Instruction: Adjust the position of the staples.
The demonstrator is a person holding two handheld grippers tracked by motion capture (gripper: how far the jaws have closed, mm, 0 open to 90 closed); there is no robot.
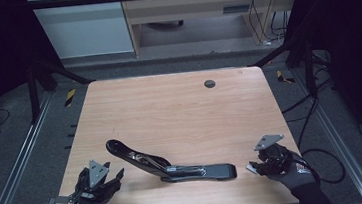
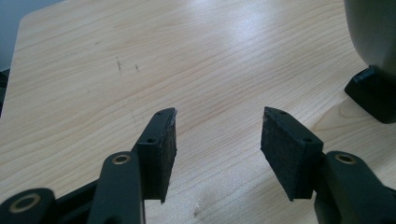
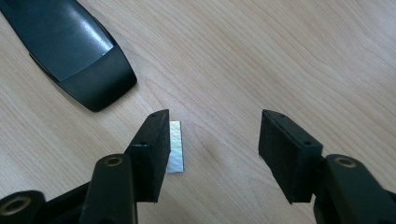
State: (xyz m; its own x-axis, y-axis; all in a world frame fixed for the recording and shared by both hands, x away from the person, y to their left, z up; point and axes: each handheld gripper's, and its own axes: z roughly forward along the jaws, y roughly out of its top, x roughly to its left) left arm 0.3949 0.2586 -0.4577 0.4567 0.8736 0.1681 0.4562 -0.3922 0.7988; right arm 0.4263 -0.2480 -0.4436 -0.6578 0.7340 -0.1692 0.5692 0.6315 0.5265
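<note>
A long black hinged tool, shaped like a long-arm stapler, lies near the table's front edge, its raised arm pointing back-left. My left gripper rests at the front left, a short way from the tool's raised end, and stands open with bare wood between its jaws. The tool's dark body shows at the right edge of the left gripper view. My right gripper stands open at the front right, just beyond the tool's flat end. A small silver strip lies on the wood beside the left jaw, ungripped.
The wooden table has a round dark grommet near its far edge. Metal rails run along both sides on the floor. Cables trail off at the right, and cabinets stand behind the table.
</note>
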